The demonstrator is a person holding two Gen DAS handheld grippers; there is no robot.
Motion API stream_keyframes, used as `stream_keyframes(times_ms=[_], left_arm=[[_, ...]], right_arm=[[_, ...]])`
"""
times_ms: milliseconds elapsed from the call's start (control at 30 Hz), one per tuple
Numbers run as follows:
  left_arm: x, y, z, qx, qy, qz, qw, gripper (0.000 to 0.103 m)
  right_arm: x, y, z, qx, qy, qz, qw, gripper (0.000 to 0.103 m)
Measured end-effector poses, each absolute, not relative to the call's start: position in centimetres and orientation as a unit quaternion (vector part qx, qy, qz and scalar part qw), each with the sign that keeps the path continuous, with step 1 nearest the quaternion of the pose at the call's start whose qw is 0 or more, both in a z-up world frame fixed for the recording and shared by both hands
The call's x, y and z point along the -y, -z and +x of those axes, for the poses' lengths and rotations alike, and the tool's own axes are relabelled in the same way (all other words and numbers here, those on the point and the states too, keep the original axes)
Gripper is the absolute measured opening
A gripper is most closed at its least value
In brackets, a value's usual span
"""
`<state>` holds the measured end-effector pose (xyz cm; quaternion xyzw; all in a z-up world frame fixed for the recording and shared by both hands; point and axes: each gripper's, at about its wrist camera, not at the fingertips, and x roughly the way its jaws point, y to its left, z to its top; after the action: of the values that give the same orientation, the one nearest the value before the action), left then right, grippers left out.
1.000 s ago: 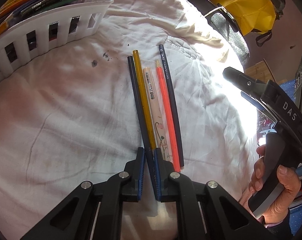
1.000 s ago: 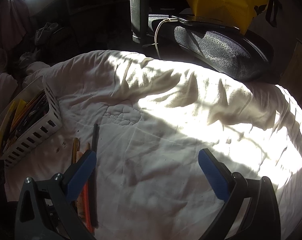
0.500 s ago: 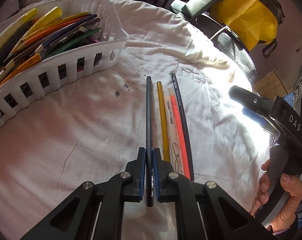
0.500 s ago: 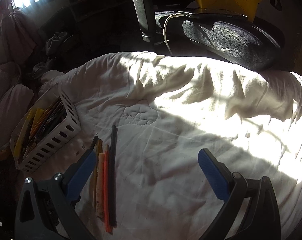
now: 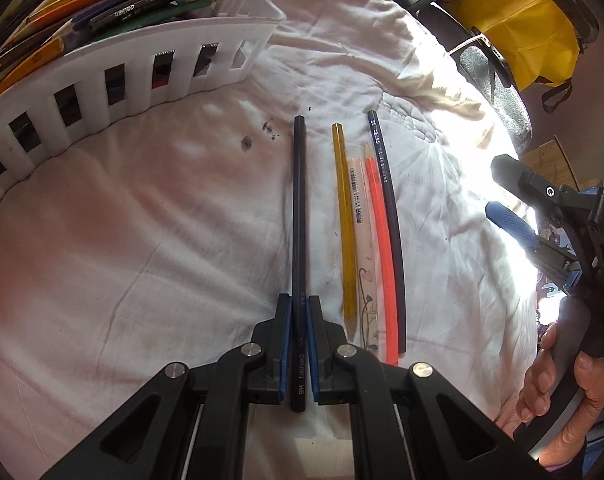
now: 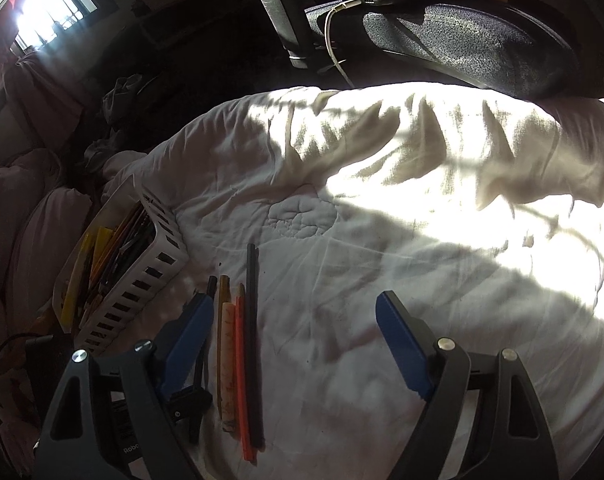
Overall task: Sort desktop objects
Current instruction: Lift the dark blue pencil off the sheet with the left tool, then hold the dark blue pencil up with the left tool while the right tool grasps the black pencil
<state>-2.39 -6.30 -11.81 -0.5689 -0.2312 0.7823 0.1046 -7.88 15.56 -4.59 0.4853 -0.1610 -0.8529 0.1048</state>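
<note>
My left gripper [image 5: 297, 312] clamps the black pencil [image 5: 299, 216] lengthwise to carry it to the basket [image 5: 113, 60], while my right gripper [image 6: 293, 332], jaws wide but just closing a little, holds nothing.

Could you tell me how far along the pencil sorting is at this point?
Well under way. Done: the white basket already holds many pencils. In hand: the left hand-held gripper is shut on a black pencil. Left: the yellow pencil, cream pencil, orange pencil and dark pencil lie side by side on the white cloth. The right hand-held gripper is open and holds nothing.
</note>
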Motion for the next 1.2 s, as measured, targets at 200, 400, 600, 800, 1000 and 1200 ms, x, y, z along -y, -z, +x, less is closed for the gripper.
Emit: stream_keyframes(times_ms=[200,400,600,800,1000,1200], left_arm=[[7.2,12.0,-2.5,0.266,-0.772,-0.566,0.11,0.007],[5.8,9.5,-1.6,0.193,-0.818,-0.536,0.08,0.007],[4.4,7.6,-0.5,0.142,-0.85,-0.505,0.047,0.007],[5.0,8.7,-0.8,0.154,-0.84,-0.519,0.038,0.007],[5.4,8.6,-0.7,0.162,-0.841,-0.515,0.034,0.007],[4.9,8.2,-0.6,0.153,-0.847,-0.507,0.041,0.007]], right_arm=[[-15.3,4.5,-7.8,0.152,0.858,0.479,0.109,0.085],[-15.2,4.5,-7.8,0.175,0.849,0.48,0.136,0.085],[-15.6,6.4,-8.6,0.282,0.79,0.503,0.208,0.054],[-14.6,8.2,-9.0,0.268,0.775,0.535,0.204,0.021],[-12.4,8.7,-9.3,0.198,0.792,0.543,0.197,0.02],[-10.1,9.2,-9.5,0.129,0.807,0.546,0.185,0.018]])
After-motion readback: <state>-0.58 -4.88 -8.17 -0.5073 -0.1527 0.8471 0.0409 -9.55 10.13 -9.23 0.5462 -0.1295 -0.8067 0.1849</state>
